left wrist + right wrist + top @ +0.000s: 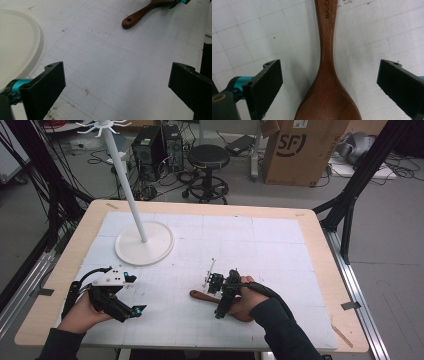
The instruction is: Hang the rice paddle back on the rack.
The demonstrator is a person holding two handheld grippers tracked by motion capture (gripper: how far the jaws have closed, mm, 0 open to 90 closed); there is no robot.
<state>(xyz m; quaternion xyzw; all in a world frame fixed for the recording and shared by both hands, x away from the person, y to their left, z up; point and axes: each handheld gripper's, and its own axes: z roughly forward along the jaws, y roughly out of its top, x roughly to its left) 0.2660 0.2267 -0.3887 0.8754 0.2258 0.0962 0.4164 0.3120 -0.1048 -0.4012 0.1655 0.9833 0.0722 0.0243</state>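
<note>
At the left of the high view, the left gripper is held low over the white gridded mat; its far jaw is partly masked by its own body and white top plate. In the left gripper view the two black, finely ribbed jaws are seen spread wide with nothing between them, so that gripper is released. The round white base of the stand is cut off there by the left and top edges. In the high view the white pole rises from this flat disc, and its hooked top is cropped by the upper edge.

The wooden spoon lies flat on the mat, right of centre and near the front edge. It is made of dark reddish-brown, smooth-grained wood, with a slim handle that widens into an oval bowl. In the high view, most of the spoon is hidden under the right gripper and the hand; the handle end, pierced by a small round hole, is left visible and points towards the left gripper. The long axis runs roughly left to right across the table. Lettering is stamped on the handle but is cut off at the top of the right gripper view, and the bowl is cropped at the bottom.

The right gripper's jaws are held wide apart on either side of the spoon's neck, with clear gaps and no contact, so the spoon is not grasped.
</note>
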